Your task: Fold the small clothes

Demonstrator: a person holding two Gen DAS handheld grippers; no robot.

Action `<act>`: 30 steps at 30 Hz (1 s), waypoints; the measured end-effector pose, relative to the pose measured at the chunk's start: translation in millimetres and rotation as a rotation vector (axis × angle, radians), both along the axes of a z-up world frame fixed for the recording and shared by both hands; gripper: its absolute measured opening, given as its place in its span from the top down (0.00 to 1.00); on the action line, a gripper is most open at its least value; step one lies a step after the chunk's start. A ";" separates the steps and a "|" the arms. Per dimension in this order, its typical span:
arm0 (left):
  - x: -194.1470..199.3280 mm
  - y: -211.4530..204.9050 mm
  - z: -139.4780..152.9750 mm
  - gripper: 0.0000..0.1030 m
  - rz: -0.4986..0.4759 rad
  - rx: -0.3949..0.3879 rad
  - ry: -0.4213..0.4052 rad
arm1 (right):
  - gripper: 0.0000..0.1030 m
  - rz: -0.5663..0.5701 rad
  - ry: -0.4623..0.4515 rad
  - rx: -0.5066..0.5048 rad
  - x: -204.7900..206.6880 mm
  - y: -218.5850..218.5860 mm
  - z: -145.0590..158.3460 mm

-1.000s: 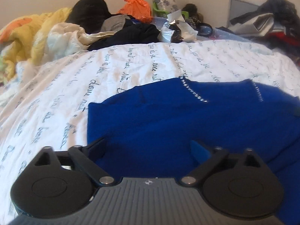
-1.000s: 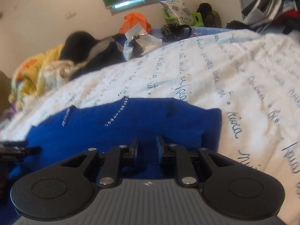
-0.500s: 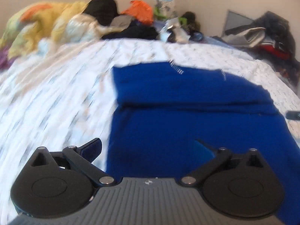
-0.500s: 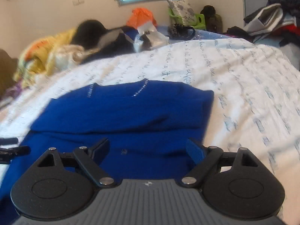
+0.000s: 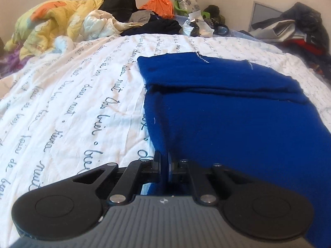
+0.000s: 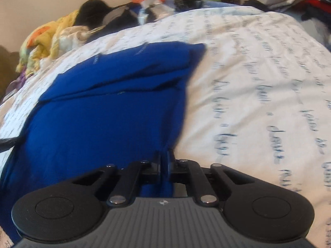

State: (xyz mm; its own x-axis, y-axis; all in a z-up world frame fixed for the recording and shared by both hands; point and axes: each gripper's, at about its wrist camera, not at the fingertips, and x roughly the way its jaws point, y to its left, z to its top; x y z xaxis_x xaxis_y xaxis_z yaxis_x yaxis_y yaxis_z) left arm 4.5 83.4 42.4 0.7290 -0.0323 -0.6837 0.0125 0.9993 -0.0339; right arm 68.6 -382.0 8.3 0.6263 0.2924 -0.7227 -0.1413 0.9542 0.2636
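Observation:
A blue garment (image 5: 238,111) lies flat on the white bed sheet with script writing (image 5: 72,103). Its far part is folded over toward me, with a small row of rhinestones near the far edge. My left gripper (image 5: 163,161) is shut on the garment's near left corner. In the right wrist view the same blue garment (image 6: 107,111) spreads to the left, and my right gripper (image 6: 164,159) is shut on its near right corner. Blue cloth shows between both pairs of fingers.
A heap of clothes and bedding lies at the far end of the bed: a yellow quilt (image 5: 51,20), a black item (image 5: 120,0), an orange bag (image 5: 158,2). More clothes are piled at the right (image 5: 293,31). Bare sheet (image 6: 258,103) stretches right of the garment.
Both grippers were open half a second ago and have closed on the garment's near corners. Before that the right gripper let go of the far fold and both drew back toward me.

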 end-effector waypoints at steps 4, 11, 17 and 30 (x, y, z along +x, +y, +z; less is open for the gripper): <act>-23.0 19.1 2.2 0.37 0.053 -0.150 0.036 | 0.95 -0.038 0.045 0.161 -15.5 -10.8 -1.7; -72.1 39.8 -2.7 0.36 0.106 -0.437 0.075 | 0.60 -0.006 0.175 0.495 -50.2 -34.0 -13.6; -65.6 39.3 -1.5 0.95 0.130 -0.270 0.091 | 0.97 0.007 0.164 0.387 -46.3 -28.0 -10.1; -152.4 36.7 -11.6 0.46 0.086 -0.644 0.172 | 0.48 0.047 0.292 0.589 -124.8 -24.1 -14.5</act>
